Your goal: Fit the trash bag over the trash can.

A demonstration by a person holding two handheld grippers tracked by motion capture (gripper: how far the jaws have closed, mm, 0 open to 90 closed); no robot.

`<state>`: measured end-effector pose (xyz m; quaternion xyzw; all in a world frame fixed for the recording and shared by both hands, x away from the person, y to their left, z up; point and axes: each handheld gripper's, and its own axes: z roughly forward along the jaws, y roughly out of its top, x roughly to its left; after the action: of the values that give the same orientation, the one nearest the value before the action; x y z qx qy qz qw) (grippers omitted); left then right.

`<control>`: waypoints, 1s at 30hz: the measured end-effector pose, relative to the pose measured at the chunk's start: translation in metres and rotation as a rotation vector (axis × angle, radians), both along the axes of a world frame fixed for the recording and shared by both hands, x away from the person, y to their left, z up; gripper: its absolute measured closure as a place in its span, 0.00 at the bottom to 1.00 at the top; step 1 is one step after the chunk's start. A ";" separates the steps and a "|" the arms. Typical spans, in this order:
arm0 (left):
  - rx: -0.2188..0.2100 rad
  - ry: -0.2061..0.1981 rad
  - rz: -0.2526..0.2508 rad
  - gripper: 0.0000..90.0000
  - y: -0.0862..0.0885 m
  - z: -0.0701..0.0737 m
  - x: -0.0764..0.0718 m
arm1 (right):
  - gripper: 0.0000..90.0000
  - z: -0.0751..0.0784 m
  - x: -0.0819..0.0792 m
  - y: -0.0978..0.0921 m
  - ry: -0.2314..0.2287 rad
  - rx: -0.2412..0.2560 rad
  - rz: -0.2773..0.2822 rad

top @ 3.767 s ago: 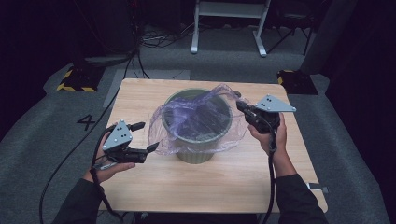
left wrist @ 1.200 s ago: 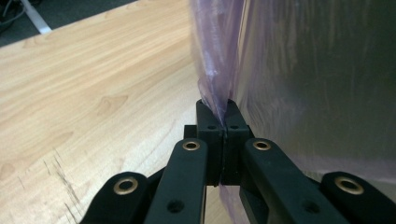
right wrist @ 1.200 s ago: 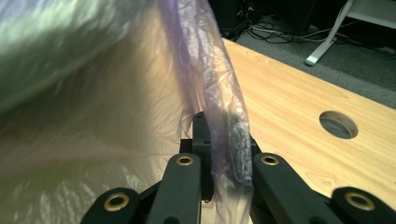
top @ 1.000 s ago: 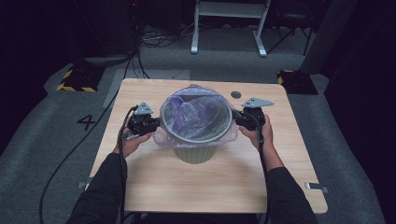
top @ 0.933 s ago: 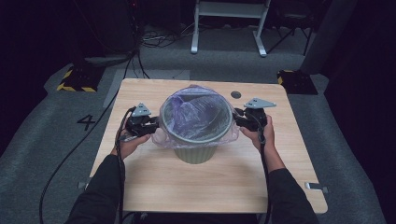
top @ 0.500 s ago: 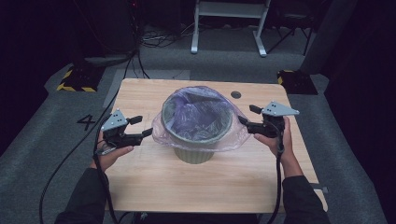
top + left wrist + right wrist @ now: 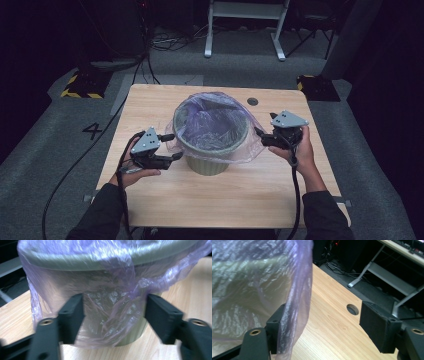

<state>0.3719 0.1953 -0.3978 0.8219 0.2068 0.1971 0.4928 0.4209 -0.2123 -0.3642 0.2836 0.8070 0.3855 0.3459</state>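
Purple liner bag is sitting in the green bin, which is standing mid-counter, a bit toward the far edge. Bag mouth is folded over the rim, loose film hanging down the outside on both sides.

I'm holding the left tongs just beside the bin's left wall, released; in the left gripper view the jaws are spread with the hanging film between them, not pinched. I'm holding the right tongs at the skirt on the right, also released, film brushing one jaw in the right gripper view.

Step in hand, I judge: tidying the overhang. To do it well I'm thinking pinch film only, low on the skirt, both sides evenly, and pull down gently so the bin isn't tipping and the thin film isn't tearing. Wooden counter has a cable hole near the far edge.
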 end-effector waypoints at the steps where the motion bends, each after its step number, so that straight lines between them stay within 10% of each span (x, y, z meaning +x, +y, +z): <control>1: 0.010 0.005 -0.003 0.43 -0.001 -0.001 0.001 | 0.32 0.001 -0.001 0.001 -0.002 0.002 0.007; 10: 0.052 -0.034 0.017 0.98 0.001 -0.004 0.004 | 0.46 0.013 -0.021 -0.011 -0.053 0.107 0.073; 16: 0.063 -0.015 0.002 0.99 0.001 -0.012 0.005 | 0.38 0.015 -0.032 -0.018 -0.014 0.224 0.190; 24: 0.122 0.025 0.011 1.00 -0.001 -0.030 0.014 | 0.71 -0.010 -0.030 -0.002 0.071 0.134 0.233; 30: 0.147 0.075 0.019 1.00 -0.002 -0.047 0.022 | 0.71 -0.032 -0.019 0.005 0.136 0.126 0.233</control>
<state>0.3942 0.1936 -0.4449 0.8608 0.2180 0.1853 0.4209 0.4020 -0.2073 -0.3964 0.2346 0.8302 0.4528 0.2251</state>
